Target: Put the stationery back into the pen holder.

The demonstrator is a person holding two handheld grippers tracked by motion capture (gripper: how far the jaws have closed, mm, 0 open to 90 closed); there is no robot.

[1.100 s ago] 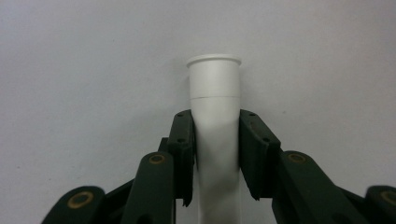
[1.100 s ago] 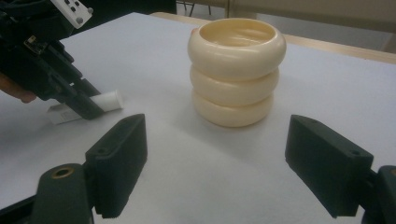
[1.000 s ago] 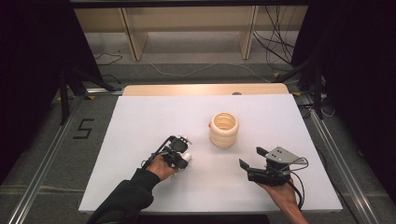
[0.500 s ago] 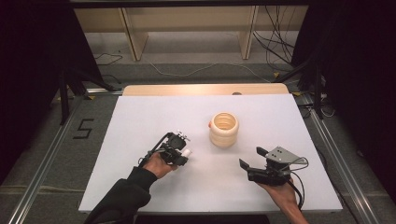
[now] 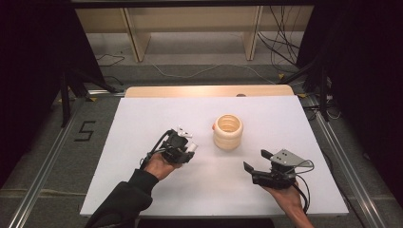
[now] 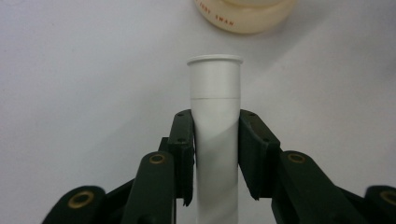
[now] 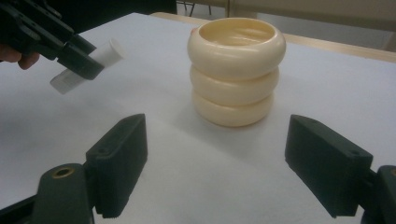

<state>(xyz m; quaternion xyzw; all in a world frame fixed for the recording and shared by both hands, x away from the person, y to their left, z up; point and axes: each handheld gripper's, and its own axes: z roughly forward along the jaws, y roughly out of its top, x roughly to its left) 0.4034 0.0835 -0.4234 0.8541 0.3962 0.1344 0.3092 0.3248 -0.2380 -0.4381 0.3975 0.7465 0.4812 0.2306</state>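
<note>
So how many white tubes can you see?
1. The white tube is clamped between the left gripper's jaws, lifted above the table, left of the cream ribbed holder. None visible inside the holder.

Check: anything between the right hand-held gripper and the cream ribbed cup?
Nothing. In the right gripper view, bare white table runs from the open right hand-held gripper to the cream ribbed cup; the high view agrees.
</note>
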